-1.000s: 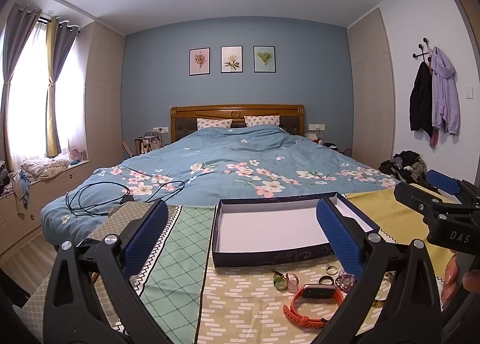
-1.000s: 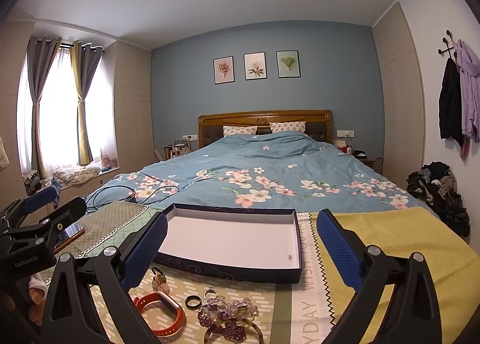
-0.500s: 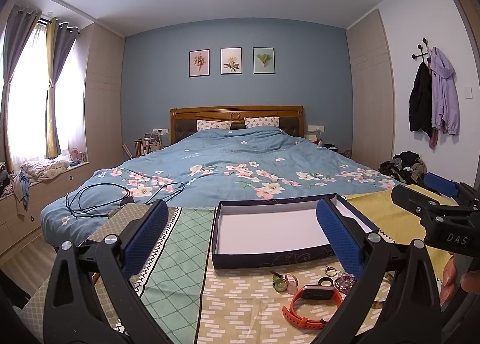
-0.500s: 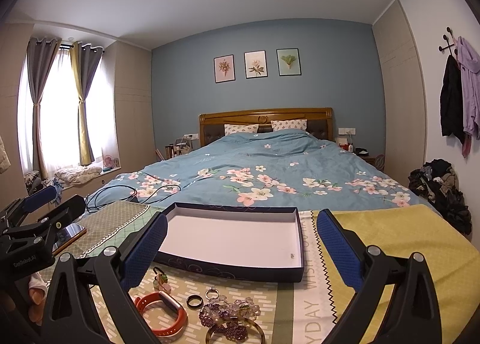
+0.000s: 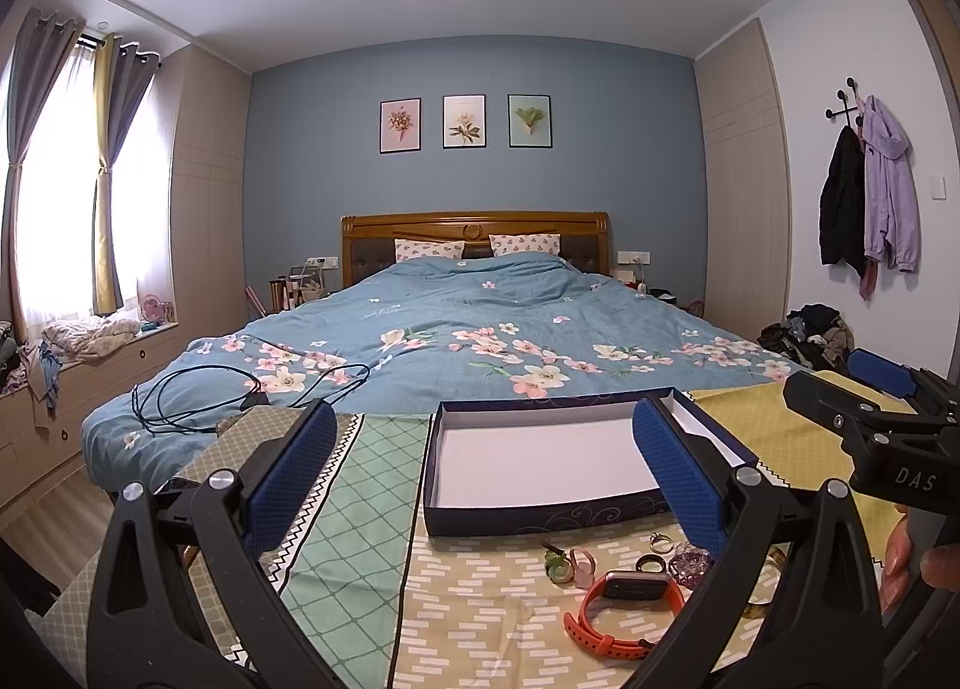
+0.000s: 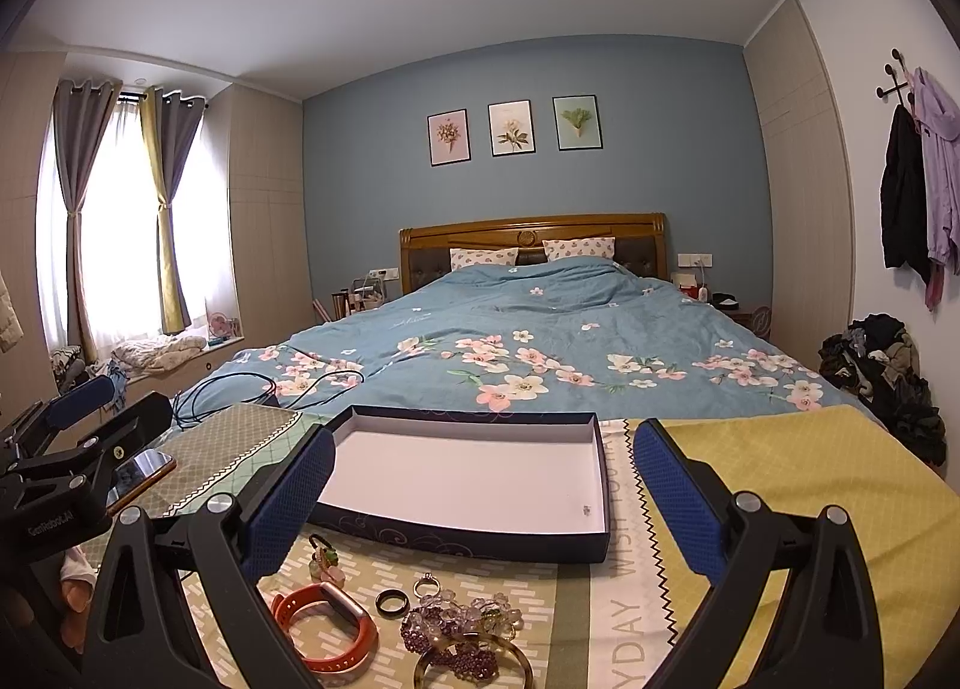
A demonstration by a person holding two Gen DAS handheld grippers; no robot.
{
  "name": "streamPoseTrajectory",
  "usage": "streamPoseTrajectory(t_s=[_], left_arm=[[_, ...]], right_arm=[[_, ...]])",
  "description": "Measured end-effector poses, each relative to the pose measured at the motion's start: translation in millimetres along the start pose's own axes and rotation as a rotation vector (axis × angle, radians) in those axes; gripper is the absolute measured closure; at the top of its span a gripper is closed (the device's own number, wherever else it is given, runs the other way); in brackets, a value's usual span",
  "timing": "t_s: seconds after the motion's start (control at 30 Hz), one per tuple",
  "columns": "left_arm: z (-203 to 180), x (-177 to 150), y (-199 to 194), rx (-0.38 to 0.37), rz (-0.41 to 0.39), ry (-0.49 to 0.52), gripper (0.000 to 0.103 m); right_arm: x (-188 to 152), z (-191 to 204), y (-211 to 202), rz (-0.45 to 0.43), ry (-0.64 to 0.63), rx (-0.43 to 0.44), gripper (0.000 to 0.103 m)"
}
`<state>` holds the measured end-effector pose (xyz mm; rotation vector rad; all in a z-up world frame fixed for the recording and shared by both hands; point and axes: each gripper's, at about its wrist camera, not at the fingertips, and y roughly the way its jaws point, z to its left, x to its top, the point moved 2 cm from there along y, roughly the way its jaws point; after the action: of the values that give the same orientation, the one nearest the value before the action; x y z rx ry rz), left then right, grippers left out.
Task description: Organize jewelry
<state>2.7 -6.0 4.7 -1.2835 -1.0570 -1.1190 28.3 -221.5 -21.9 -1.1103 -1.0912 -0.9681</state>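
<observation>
Orange band (image 6: 327, 632): near cloth's front edge, before the box (image 6: 468, 479).
Left gripper (image 5: 480, 485): jaws spread, empty.
Right gripper (image 6: 480, 503): spread; lower squarely over one piece.

We are seeing the box (image 6: 468, 479) lying on the cloth (image 6: 780, 467) at the foot of the bed (image 6: 540, 323). Before the box the jewelry is sitting in a loose group — the watch (image 6: 327, 629) leftmost, a ring (image 6: 392, 603) just right of it, the beaded bracelet (image 6: 456, 629) beside that. A phone (image 6: 141, 470) — or so it seems — is lying left of the box.
</observation>
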Motion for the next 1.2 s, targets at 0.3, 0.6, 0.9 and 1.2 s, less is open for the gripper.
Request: streamPoseTrajectory(t_s=[0.3,0.6,0.9,1.2], left_arm=[[-0.8,-0.6,0.3,-0.001,0.001,0.0,0.006],[-0.5,-1.7,0.1,-0.001,0.001,-0.002,0.006],[-0.6,-2.2,0.3,-0.002,0.002,-0.003,0.006],[-1.1,-3.2,1.2,-0.002,0.005,-0.003,0.006]], right_arm=[[-0.7,-1.4,0.2,0.003,0.003,-0.002,0.007],[-1.5,-1.3,0.9,0.007,0.005,0.0,0.007],[-1.6,-1.5,2.5,0.011,0.006,0.002,0.007],[-1.8,-1.2,3.5,0.015,0.004,0.001,0.007]])
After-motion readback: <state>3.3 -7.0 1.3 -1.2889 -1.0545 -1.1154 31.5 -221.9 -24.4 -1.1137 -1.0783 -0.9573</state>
